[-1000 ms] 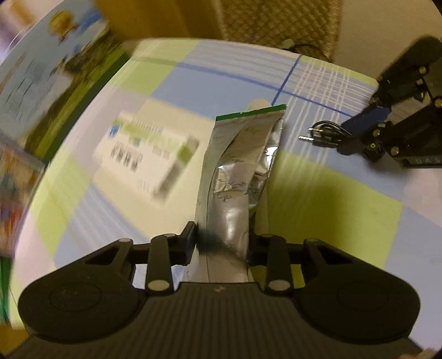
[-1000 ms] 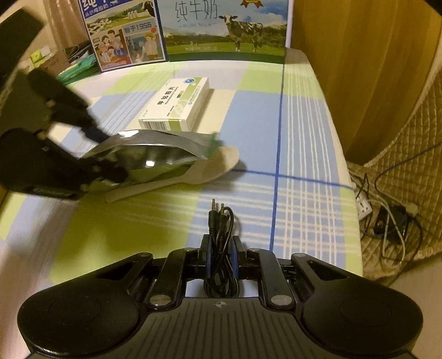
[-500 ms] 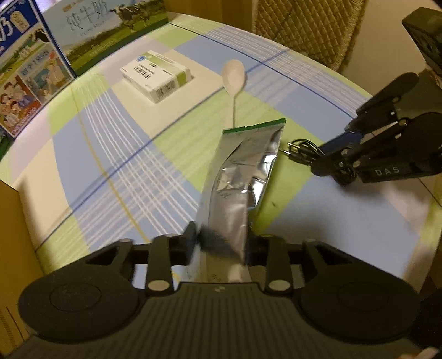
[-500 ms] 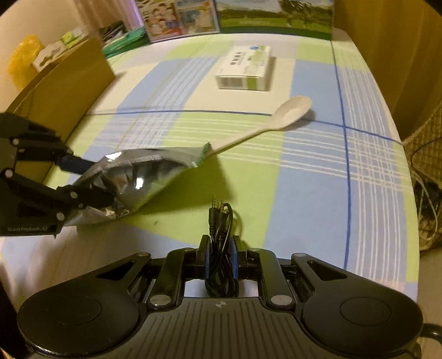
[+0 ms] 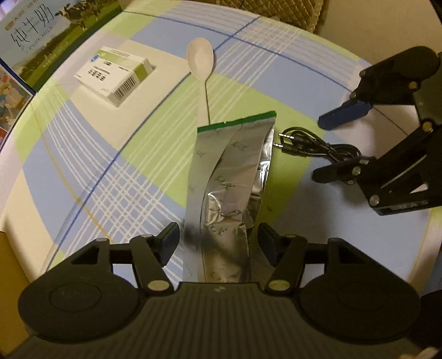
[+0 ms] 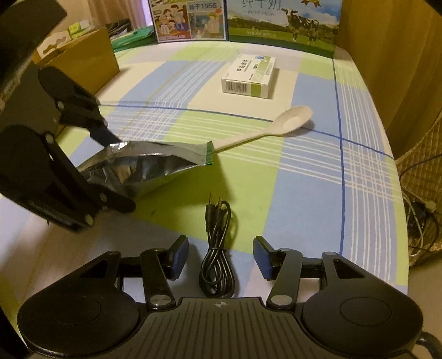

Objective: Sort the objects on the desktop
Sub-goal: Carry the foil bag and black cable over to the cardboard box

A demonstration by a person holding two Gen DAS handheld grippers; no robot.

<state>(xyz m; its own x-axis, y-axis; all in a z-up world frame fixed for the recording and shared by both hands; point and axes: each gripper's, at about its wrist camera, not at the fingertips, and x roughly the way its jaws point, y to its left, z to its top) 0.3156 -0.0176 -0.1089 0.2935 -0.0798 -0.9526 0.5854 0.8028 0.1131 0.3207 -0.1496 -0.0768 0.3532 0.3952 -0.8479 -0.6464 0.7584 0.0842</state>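
A silver foil pouch (image 5: 229, 171) with a green top edge lies on the checked tablecloth, its rear end between the spread fingers of my left gripper (image 5: 218, 240), which is open. The right wrist view shows the same pouch (image 6: 154, 163) with the left gripper (image 6: 113, 168) around it. A coiled black audio cable (image 6: 218, 265) lies on the cloth between the apart fingers of my open right gripper (image 6: 220, 248). From the left wrist, the cable (image 5: 312, 146) sits just right of the pouch, with the right gripper (image 5: 331, 146) around it.
A white plastic spoon (image 6: 276, 129) lies beyond the pouch, and a white-green medicine box (image 6: 250, 76) farther back. Milk cartons (image 6: 284, 22) stand along the far edge. A cardboard box (image 6: 80, 60) is at the left. Wires (image 6: 420, 215) lie on the floor past the right table edge.
Both grippers have opened. The pouch left the left fingers and the cable left the right fingers; both now rest on the cloth.
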